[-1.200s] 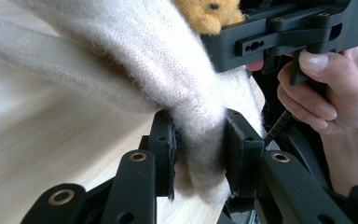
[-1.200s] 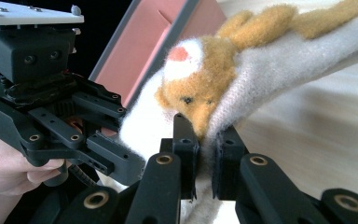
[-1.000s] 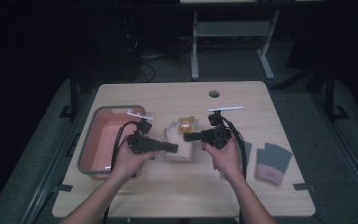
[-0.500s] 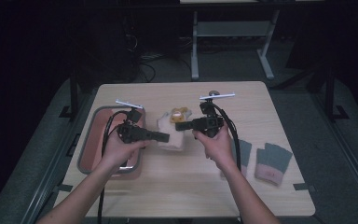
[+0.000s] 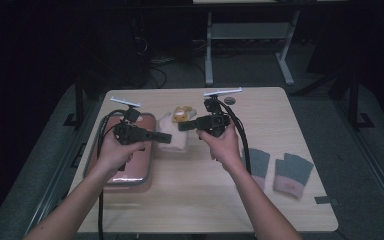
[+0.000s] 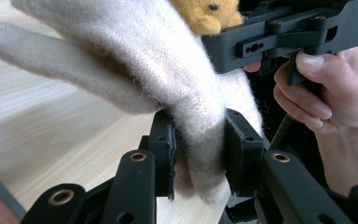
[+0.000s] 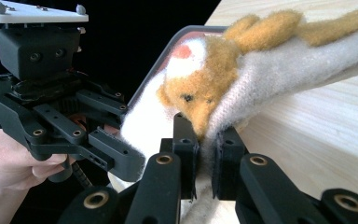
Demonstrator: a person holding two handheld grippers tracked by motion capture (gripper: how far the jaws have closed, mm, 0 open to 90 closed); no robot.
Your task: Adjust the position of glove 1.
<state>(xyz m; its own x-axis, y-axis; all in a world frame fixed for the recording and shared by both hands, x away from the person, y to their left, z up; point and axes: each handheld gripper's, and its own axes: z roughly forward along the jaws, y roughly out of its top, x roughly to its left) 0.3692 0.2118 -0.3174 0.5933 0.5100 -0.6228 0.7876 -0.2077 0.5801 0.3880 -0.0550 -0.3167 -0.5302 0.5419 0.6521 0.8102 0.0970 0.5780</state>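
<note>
A cream knitted mitten [image 5: 176, 142] with an orange plush bear [image 5: 181, 114] on it hangs between the two grippers, above the table's middle. My left gripper [image 5: 166, 138] is shut on its lower cream edge [image 6: 200, 140], the fabric bunched between the pads. From the right, my right gripper [image 5: 184, 125] is shut on the knit just under the bear's face [image 7: 198, 93]. In the left gripper view [image 6: 199, 154] the mitten [image 6: 158, 60] droops over the wood. In the right gripper view [image 7: 204, 154] the cream cloth [image 7: 303, 60] stretches off to the right.
A pink tray [image 5: 125, 177] with a grey rim lies at the table's left, under my left hand. Two grey mittens [image 5: 258, 165] [image 5: 291, 173] lie at the right. A round dark grommet [image 5: 229, 100] sits near the far edge.
Both hands have risen and moved away from the person, carrying the cream mitten up off the table. The left hand now sits over the tray.
</note>
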